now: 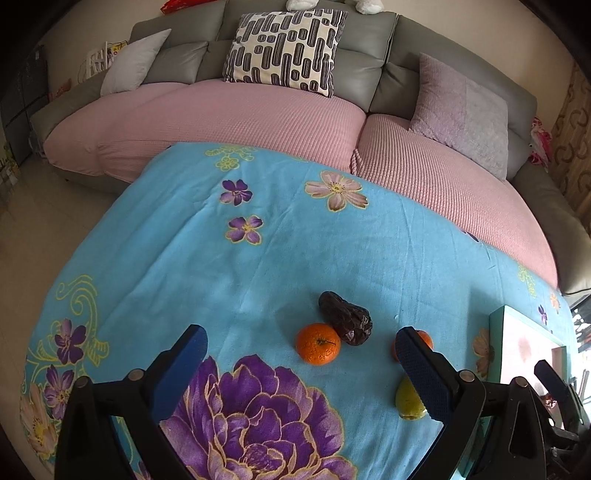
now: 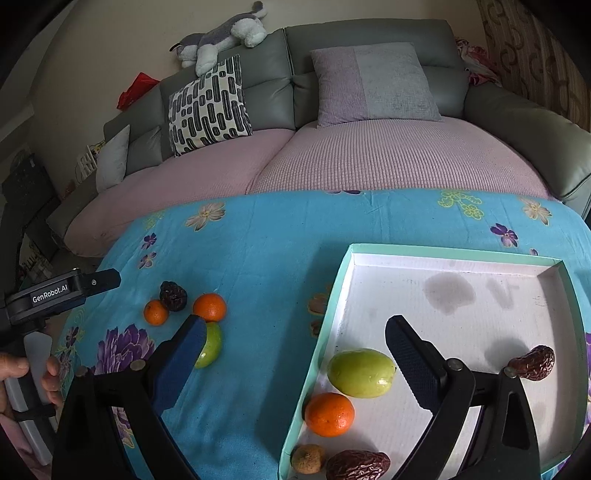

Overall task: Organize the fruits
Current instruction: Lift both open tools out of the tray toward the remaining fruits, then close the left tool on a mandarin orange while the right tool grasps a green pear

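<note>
On the blue flowered cloth lie an orange [image 1: 317, 344], a dark wrinkled date [image 1: 345, 317], a second orange [image 1: 424, 338] half hidden by my right finger, and a green fruit [image 1: 408, 402]. My left gripper [image 1: 300, 332] hovers open just short of them, holding nothing. A teal-rimmed white tray [image 2: 458, 254] holds a green fruit [image 2: 360, 373], an orange [image 2: 328, 413], two dates [image 2: 356, 465] [image 2: 533, 363] and a small tan fruit [image 2: 308, 458]. Over the tray's left rim, my right gripper [image 2: 295, 325] is open and empty.
A grey sofa [image 2: 369, 166] with a pink cover, cushions and a plush toy [image 2: 221, 35] runs behind the table. The cloth's left edge [image 1: 48, 295] drops to the floor. A hand [image 2: 22, 373] holds the left tool's handle, with its labelled housing [image 2: 50, 293] above.
</note>
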Demonstrator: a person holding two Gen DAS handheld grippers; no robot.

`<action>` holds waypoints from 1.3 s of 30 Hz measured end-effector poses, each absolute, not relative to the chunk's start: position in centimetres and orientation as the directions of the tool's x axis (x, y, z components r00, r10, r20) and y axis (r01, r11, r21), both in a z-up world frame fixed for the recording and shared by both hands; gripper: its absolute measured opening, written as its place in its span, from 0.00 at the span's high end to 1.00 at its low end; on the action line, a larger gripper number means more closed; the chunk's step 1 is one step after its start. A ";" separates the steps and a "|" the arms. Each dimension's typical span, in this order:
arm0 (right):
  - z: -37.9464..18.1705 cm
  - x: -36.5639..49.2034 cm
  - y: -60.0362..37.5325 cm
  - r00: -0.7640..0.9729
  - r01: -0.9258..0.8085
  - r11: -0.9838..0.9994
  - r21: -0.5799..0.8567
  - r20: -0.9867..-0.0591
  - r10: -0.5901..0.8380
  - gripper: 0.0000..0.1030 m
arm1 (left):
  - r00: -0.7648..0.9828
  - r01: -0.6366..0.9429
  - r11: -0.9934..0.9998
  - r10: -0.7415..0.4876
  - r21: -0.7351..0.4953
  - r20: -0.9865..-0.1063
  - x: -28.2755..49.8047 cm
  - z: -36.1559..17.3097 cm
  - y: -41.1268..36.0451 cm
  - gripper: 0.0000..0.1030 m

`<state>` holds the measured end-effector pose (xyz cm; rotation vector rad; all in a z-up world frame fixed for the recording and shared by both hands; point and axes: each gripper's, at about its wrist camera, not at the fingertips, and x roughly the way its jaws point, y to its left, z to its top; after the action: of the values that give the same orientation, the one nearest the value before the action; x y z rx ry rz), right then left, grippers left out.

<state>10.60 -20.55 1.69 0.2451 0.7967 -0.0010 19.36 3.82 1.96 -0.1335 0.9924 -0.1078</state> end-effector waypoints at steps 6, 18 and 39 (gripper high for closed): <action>1.5 13.0 -17.4 0.679 0.025 0.981 0.193 -0.724 0.125 0.05 | 0.515 0.012 0.975 -0.198 -0.224 -0.834 20.1 0.7 4.5 0.01; -1.9 15.8 -13.5 0.591 -0.045 0.978 0.202 -0.785 0.189 0.05 | 0.406 0.011 0.975 -0.209 -0.224 -0.890 21.2 -3.4 3.4 0.11; -5.4 16.2 -10.6 0.511 -0.092 0.988 0.125 -0.846 0.154 0.34 | 0.401 0.033 0.965 -0.251 -0.260 -0.881 21.4 -3.9 2.8 0.64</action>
<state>16.24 -10.55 -5.39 0.0667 1.0246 0.1482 21.38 2.82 -3.94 -0.2138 1.1465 -0.1816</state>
